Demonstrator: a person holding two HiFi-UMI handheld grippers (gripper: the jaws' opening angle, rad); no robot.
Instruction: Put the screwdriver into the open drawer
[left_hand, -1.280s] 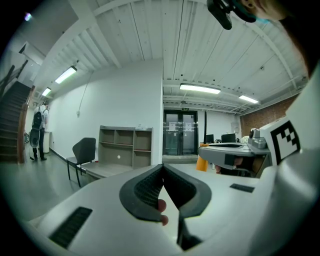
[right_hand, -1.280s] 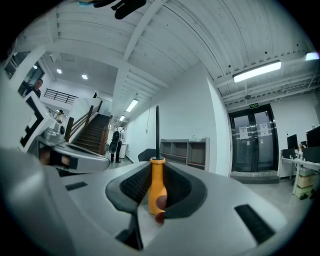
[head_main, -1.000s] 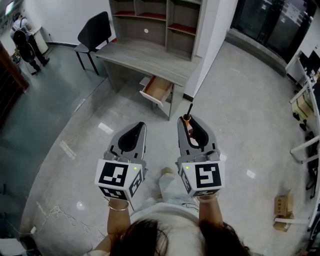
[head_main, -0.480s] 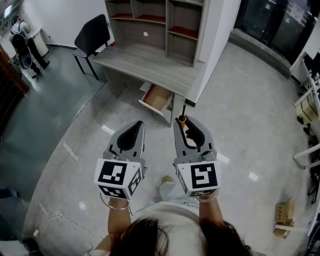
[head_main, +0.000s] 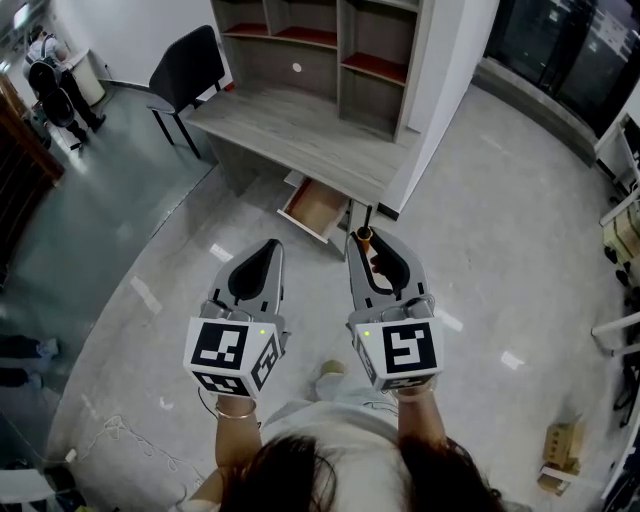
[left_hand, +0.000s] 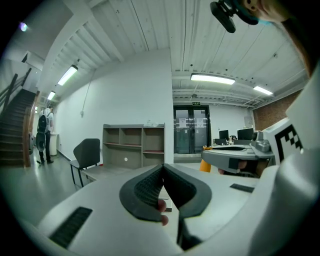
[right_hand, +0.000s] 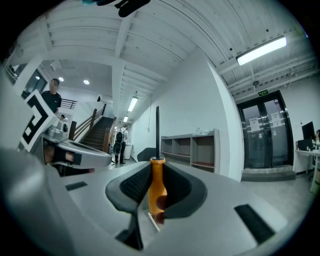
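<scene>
Holding step, ahead of delivery: the right gripper (head_main: 374, 240) clamps the orange handle of the screwdriver (right_hand: 156, 187), whose black shaft points away toward the far desk (head_main: 300, 130). The left gripper (head_main: 268, 246) sits level at its left, jaws pressed together on nothing. The open drawer (head_main: 318, 205) juts from under the desk's right end, beyond the shaft tip. Next move, by judgement: close in, lower the tool over the drawer's cavity, then part the jaws.

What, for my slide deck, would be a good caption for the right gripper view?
Right gripper shut on an orange-handled screwdriver, dark shaft jutting beyond the fingers, shelf unit behind.
</scene>
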